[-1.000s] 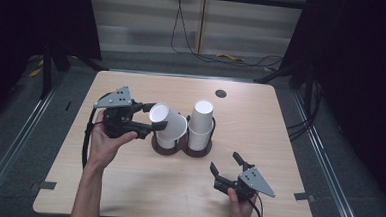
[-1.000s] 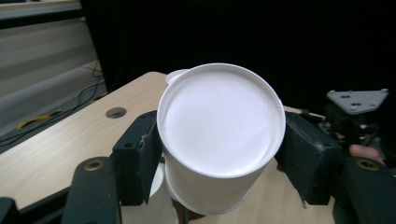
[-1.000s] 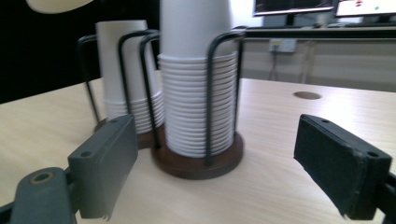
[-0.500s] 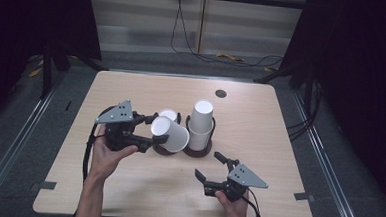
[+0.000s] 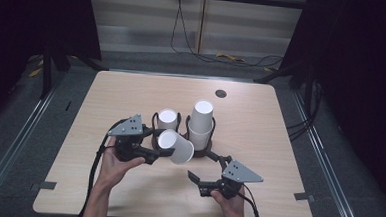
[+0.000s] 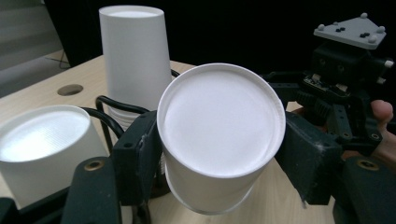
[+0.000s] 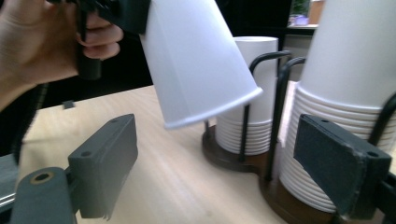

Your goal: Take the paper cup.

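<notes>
High view: the left gripper [image 5: 151,147] is clenched on a single white paper cup [image 5: 176,146], which it holds above the light wooden table [image 5: 260,122], tipped over with its closed bottom toward the gripper and its rim pointing right. A second ago this cup was farther back, at the top of the left stack of white paper cups [image 5: 168,120] in the dark wire cup holder [image 5: 179,138]; now it is clear of that stack and has come nearer and lower, just in front of the holder. The taller right stack of white paper cups [image 5: 200,123] stands unchanged beside it. The right gripper [image 5: 208,175], released with nothing between its jaws, has shifted left along the near part of the table since then and now points toward the holder. Left gripper view: both pads press on the cup's sides [image 6: 219,140], and the right gripper [image 6: 341,88] shows beyond it.
</notes>
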Demonstrator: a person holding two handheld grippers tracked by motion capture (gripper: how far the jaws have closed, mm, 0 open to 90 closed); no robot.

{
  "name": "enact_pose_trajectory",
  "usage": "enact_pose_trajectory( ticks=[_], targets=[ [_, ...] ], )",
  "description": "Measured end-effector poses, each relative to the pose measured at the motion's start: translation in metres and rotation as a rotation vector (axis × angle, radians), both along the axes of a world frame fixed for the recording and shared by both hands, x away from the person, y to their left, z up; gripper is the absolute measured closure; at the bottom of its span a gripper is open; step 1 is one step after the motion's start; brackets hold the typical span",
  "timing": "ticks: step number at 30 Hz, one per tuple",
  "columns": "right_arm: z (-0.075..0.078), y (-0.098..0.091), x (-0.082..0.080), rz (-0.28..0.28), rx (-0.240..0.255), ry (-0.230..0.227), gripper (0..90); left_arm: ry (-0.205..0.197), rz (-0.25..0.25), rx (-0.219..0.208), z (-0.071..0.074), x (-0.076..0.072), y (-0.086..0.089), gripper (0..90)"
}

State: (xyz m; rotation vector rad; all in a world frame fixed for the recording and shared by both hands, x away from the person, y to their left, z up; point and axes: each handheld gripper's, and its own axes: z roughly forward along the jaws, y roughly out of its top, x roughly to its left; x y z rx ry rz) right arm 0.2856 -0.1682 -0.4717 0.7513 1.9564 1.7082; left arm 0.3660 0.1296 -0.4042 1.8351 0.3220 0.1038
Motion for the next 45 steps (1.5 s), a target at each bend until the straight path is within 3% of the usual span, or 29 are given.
enact_pose_trajectory(
  ticks=[11, 18, 27, 30, 35, 40, 41, 45],
  targets=[
    [-0.001, 0.004, 0.003, 0.073, 0.001, 0.009, 13.4, 0.042, -0.026, -0.010, -0.021, -0.004, -0.001, 34.5],
    [-0.008, 0.012, 0.012, 0.114, -0.030, 0.039, 13.3, 0.068, -0.068, -0.023, -0.030, -0.008, -0.007, 34.5],
    [-0.016, 0.021, 0.018, 0.152, -0.037, 0.055, 13.5, 0.088, -0.098, -0.033, -0.031, -0.012, -0.011, 34.5],
    [-0.016, 0.024, 0.019, 0.162, -0.033, 0.039, 13.5, 0.109, -0.112, -0.058, -0.032, -0.011, -0.012, 34.5],
    [-0.018, 0.025, 0.021, 0.152, -0.017, 0.033, 14.2, 0.108, -0.118, -0.066, -0.030, -0.010, -0.013, 34.6],
    [-0.018, 0.026, 0.020, 0.162, -0.030, 0.022, 18.8, 0.114, -0.124, -0.055, -0.030, -0.010, -0.010, 34.4],
    [-0.018, 0.026, 0.020, 0.167, -0.034, 0.017, 23.3, 0.114, -0.123, -0.059, -0.031, -0.009, -0.010, 34.5],
    [-0.017, 0.027, 0.019, 0.178, -0.048, 0.011, 24.5, 0.117, -0.128, -0.059, -0.032, -0.008, -0.009, 34.5]
  ],
)
